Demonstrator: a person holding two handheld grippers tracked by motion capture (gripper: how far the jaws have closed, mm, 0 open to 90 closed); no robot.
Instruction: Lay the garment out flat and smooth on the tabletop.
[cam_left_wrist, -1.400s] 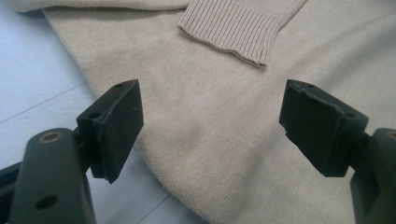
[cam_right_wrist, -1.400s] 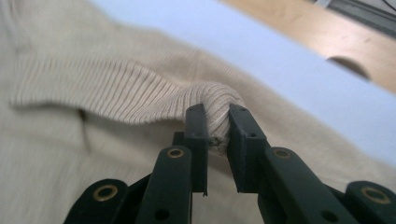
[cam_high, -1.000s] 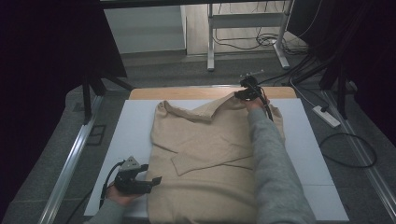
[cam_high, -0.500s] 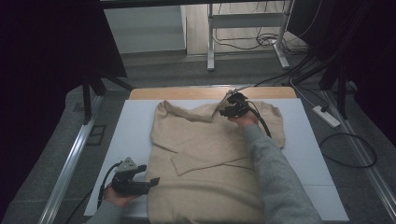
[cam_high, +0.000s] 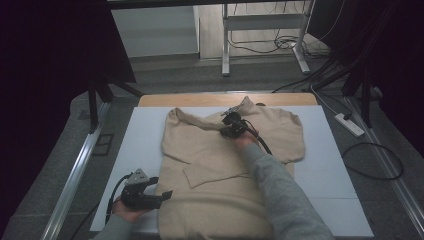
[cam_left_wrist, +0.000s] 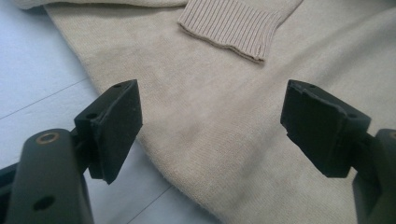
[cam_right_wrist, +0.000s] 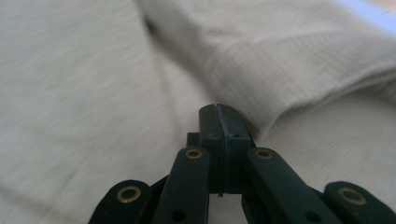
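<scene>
Now, as it stands:
Sweater: a beige sweater (cam_high: 220, 165) lies spread flat on the white mat (cam_high: 330, 150) on the table, neck end away from the person, hem toward them.
Sleeve: one sleeve (cam_high: 215, 172) is folded across the chest; its ribbed cuff (cam_left_wrist: 233, 28) shows at the top of the left gripper view.
Right gripper (cam_high: 231, 127): out over the upper chest of the sweater, just beside a raised fold of cloth near the collar. Its jaws have just been closing and are now pressed together, pad to pad; in the right gripper view I see no cloth between them.
Left gripper (cam_high: 150, 192): low at the near left, at the sweater's side edge by the hem. Jaws spread wide, with the edge of the sweater and a strip of mat between them, pads not touching the cloth.
Right arm: a grey sleeve (cam_high: 285, 195) stretches across the sweater's lower half.
</scene>
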